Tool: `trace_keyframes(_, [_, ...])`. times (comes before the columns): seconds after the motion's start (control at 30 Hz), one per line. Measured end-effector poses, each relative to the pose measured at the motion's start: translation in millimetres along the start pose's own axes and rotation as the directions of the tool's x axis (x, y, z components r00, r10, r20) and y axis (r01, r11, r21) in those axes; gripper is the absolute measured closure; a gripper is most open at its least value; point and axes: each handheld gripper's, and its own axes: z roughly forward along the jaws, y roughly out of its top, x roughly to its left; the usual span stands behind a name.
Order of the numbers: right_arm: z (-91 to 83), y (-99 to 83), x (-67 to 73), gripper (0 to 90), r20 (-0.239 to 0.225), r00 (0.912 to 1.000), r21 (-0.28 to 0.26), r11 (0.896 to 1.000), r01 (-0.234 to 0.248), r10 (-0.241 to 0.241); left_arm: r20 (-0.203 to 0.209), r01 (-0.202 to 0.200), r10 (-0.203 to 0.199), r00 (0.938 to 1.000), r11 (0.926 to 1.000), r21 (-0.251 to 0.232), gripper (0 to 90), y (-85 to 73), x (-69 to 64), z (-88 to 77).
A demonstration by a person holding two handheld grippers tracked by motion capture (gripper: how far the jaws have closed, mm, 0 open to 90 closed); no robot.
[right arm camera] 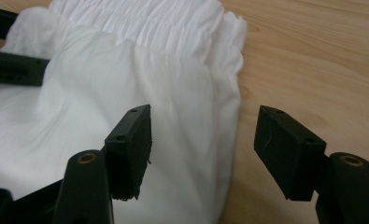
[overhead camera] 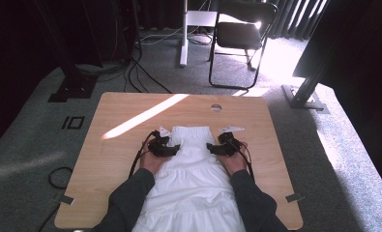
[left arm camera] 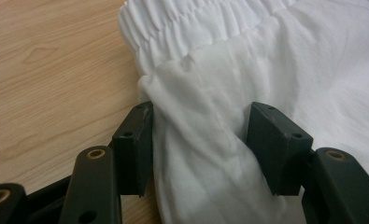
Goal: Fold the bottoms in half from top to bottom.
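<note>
A white skirt (overhead camera: 191,181) with a gathered elastic waistband (left arm camera: 191,21) lies flat on the wooden table (overhead camera: 111,145), midway between its left and right edges. The waistband points toward the far edge, and the tiered, lightly wrinkled cloth runs back to the near edge, where the hem is cut off by the picture's border between the person's dark sleeves.

The left gripper (overhead camera: 170,149) sits at the skirt's left side just below the waistband. In the left gripper view a raised fold of the cloth fills the gap between its jaws, and both pads touch it, so it pinches that fold.

The right gripper (overhead camera: 215,148) sits at the opposite side. In the right gripper view its jaws stand spread. One pad rests over the cloth and the other over bare wood, with the skirt's side edge between them and ungripped.

The cloth hides the table beneath it, and the skirt's underside cannot be seen.
</note>
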Motion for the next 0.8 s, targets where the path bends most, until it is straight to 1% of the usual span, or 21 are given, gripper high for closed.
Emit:
trace_keyframes(0.03, [13.0, 3.7, -0.8, 33.4, 0.024, 0.9997, 0.034, 0.999, 0.009, -0.010, 0.001, -0.001, 0.001, 1.0000, 1.0000, -0.001, 43.9, -0.2, -0.1, 0.0])
trace_keyframes(0.1, [18.4, 3.9, -1.8, 33.4, 0.032, 0.9995, 0.051, 0.999, 0.007, -0.009, 0.002, -0.001, 0.001, 1.0000, 1.0000, -0.003, 43.9, -0.8, -0.2, -0.2])
trace_keyframes(0.13, [22.6, 3.4, -2.6, 32.9, 0.035, 0.9994, 0.056, 0.998, 0.000, -0.002, 0.003, -0.002, 0.002, 1.0000, 1.0000, -0.006, 43.9, -1.2, -0.5, -0.3])
trace_keyframes(0.17, [23.8, 4.0, -1.0, 36.3, 0.046, 0.9988, 0.046, 0.999, -0.019, 0.016, 0.004, -0.004, 0.004, 1.0000, 1.0000, -0.008, 44.0, -1.7, -1.0, -0.5])
trace_keyframes(0.2, [23.8, 4.0, -1.0, 36.3, 0.046, 0.9988, 0.046, 0.999, -0.019, 0.016, 0.002, -0.007, 0.007, 1.0000, 0.9999, -0.010, 44.0, -2.3, -1.5, -0.8])
trace_keyframes(0.23, [24.5, 4.3, 1.6, 39.9, 0.044, 0.9990, 0.048, 0.999, -0.002, 0.000, 0.001, -0.007, 0.007, 1.0000, 0.9999, -0.012, 44.6, -2.9, -1.8, -1.2])
trace_keyframes(0.27, [25.4, 4.5, 5.7, 41.8, 0.065, 0.9971, 0.056, 0.998, 0.036, -0.039, 0.004, -0.004, 0.004, 1.0000, 0.9999, -0.013, 45.8, -3.3, -2.3, -1.6])
trace_keyframes(0.3, [26.0, 4.9, 11.2, 53.7, 0.065, 0.9962, 0.056, 0.997, 0.055, -0.059, 0.013, -0.006, 0.006, 0.9999, 0.9999, -0.014, 54.0, -3.5, -3.1, -2.2])
trace_keyframes(0.33, [26.1, 5.5, 12.8, 62.1, 0.058, 0.9964, 0.057, 0.997, 0.059, -0.062, 0.017, -0.004, 0.005, 0.9998, 0.9999, -0.015, 57.7, -3.8, -4.1, -2.7])
trace_keyframes(0.37, [26.1, 5.5, 12.8, 62.1, 0.058, 0.9964, 0.057, 0.997, 0.059, -0.062, 0.028, 0.003, -0.002, 0.9996, 0.9999, -0.014, 57.7, -3.9, -4.1, -3.3])
trace_keyframes(0.43, [25.8, 7.0, 13.4, 81.9, 0.030, 0.9976, 0.066, 0.996, 0.060, -0.062, 0.081, 0.050, -0.049, 0.9955, 0.9987, -0.009, 71.2, -4.0, 0.0, -4.0])
trace_keyframes(0.47, [26.1, 7.9, 12.8, 84.6, 0.010, 0.9989, 0.071, 0.996, 0.044, -0.045, 0.102, 0.071, -0.070, 0.9923, 0.9975, -0.003, 76.0, -3.9, 2.7, -4.1])
trace_keyframes(0.5, [26.4, 9.2, 11.6, 85.5, 0.002, 0.9990, 0.078, 0.996, 0.044, -0.044, 0.119, 0.092, -0.091, 0.9886, 0.9958, 0.003, 79.4, -3.0, 5.5, -4.4])
trace_keyframes(0.53, [26.5, 11.0, 10.2, 85.9, -0.002, 0.9991, 0.085, 0.995, 0.042, -0.042, 0.122, 0.099, -0.099, 0.9876, 0.9951, 0.005, 83.0, -1.2, 7.9, -5.4])
trace_keyframes(0.6, [23.2, 15.2, 7.5, 86.1, -0.012, 0.9992, 0.070, 0.997, 0.040, -0.039, 0.130, 0.110, -0.110, 0.9854, 0.9939, 0.003, 85.1, 5.4, 13.0, -8.5])
trace_keyframes(0.63, [14.7, 23.5, 5.2, 86.1, -0.017, 0.9988, 0.031, 0.998, 0.046, -0.045, 0.139, 0.114, -0.112, 0.9840, 0.9934, -0.011, 85.2, 10.0, 16.3, -11.7])
trace_keyframes(0.67, [14.7, 23.5, 5.2, 86.1, -0.017, 0.9988, 0.031, 0.998, 0.046, -0.045, 0.158, 0.126, -0.120, 0.9801, 0.9915, -0.029, 85.2, 15.6, 20.3, -15.9])
trace_keyframes(0.7, [9.1, 29.1, 4.0, 86.1, -0.020, 0.9986, 0.006, 0.999, 0.048, -0.048, 0.180, 0.150, -0.138, 0.9740, 0.9870, -0.057, 85.0, 21.8, 24.6, -20.8])
trace_keyframes(0.73, [-3.4, 42.3, 2.4, 86.0, -0.015, 0.9977, -0.052, 0.996, 0.066, -0.067, 0.193, 0.163, -0.141, 0.9710, 0.9814, -0.102, 84.8, 37.1, 31.4, -32.2])
trace_keyframes(0.77, [-3.4, 42.3, 2.4, 86.0, -0.015, 0.9977, -0.052, 0.996, 0.066, -0.067, 0.193, 0.163, -0.141, 0.9710, 0.9814, -0.102, 84.7, 37.1, 31.4, -32.2])
trace_keyframes(0.8, [-9.6, 49.8, 1.9, 86.1, -0.011, 0.9974, -0.075, 0.995, 0.070, -0.071, 0.194, 0.156, -0.131, 0.9723, 0.9801, -0.123, 84.7, 45.9, 32.9, -38.1])
